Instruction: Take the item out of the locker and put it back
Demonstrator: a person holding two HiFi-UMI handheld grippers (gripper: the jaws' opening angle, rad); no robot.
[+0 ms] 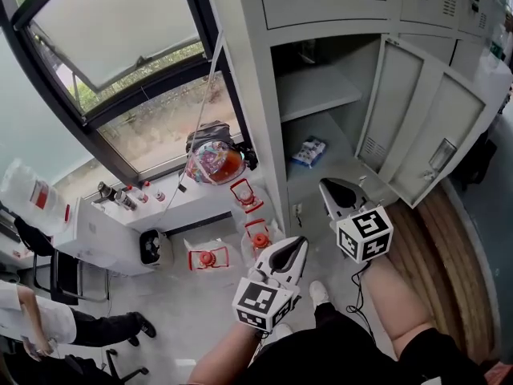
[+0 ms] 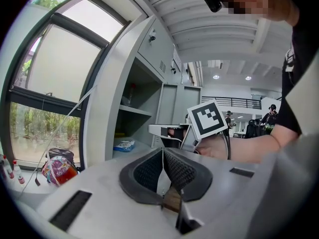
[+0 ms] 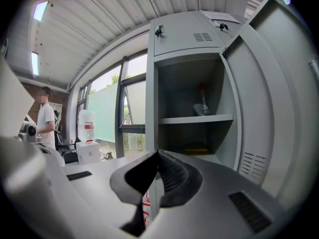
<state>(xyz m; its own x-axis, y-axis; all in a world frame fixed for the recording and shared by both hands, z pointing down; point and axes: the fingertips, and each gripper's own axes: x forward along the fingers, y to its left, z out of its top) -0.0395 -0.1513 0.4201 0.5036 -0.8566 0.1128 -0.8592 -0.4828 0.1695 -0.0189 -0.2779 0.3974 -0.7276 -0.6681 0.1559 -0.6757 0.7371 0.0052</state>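
Note:
A grey locker (image 1: 321,95) stands with its door (image 1: 417,119) swung open to the right. A small blue and white packet (image 1: 309,151) lies on the floor of its lower compartment; the left gripper view shows the packet (image 2: 123,145) there too. My left gripper (image 1: 298,244) is held low in front of the locker, its jaws shut with nothing between them (image 2: 163,151). My right gripper (image 1: 327,185) is closer to the locker mouth, short of the packet, and is also shut and empty (image 3: 158,153).
A shelf (image 3: 197,119) splits the locker, with a clear object (image 3: 202,106) on it. A colourful bag (image 1: 212,160) hangs at the window sill on the left. Red-capped containers (image 1: 207,257) and a white box (image 1: 108,243) stand on the floor below. A person (image 3: 46,123) stands far left.

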